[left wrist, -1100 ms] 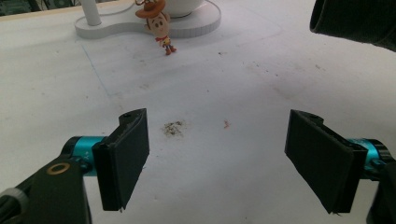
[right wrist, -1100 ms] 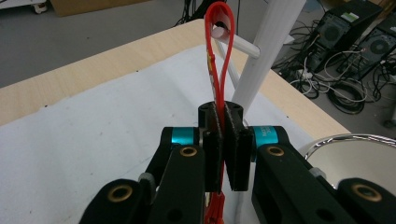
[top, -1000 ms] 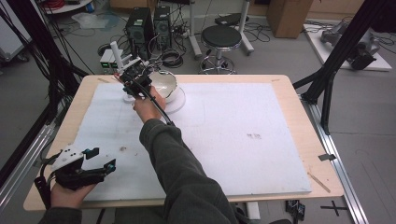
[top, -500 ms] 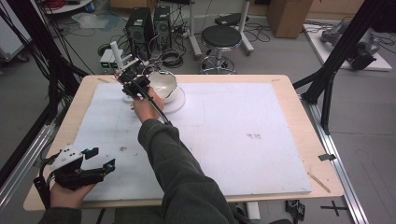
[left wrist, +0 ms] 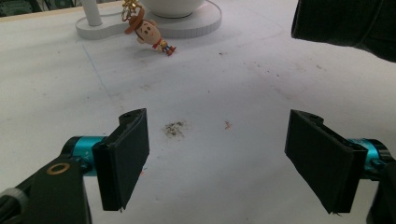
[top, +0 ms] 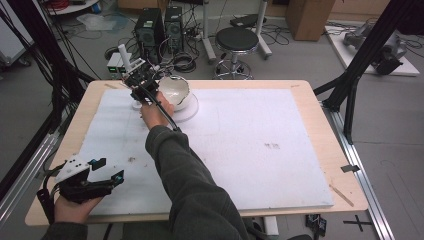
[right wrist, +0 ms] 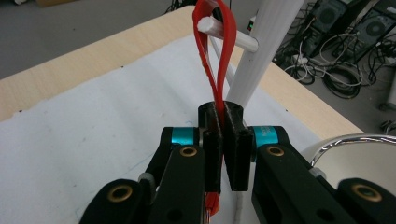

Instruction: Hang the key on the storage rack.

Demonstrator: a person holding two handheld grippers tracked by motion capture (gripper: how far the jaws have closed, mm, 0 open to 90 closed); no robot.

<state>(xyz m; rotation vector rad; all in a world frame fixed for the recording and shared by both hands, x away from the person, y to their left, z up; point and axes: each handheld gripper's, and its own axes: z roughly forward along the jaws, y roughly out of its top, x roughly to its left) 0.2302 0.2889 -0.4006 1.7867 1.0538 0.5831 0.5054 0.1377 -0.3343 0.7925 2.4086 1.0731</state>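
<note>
The right tongs (right wrist: pixel 223 140) are clamped on a red strap (right wrist: pixel 215 56), its loop slipped over the peg (right wrist: pixel 227 34) of a white stand (right wrist: pixel 264 44) at the far left of the bench (top: pixel 300 95), beside a bowl (top: pixel 174 90). Gripping low on the strap keeps the loop open and taut for hanging. Below it dangles a cowboy figure (left wrist: pixel 152 36), seemingly the keyring's charm, just off the cloth. The left tongs (left wrist: pixel 224 158) hover near the bench's front edge, apart and empty, out of the way
</note>
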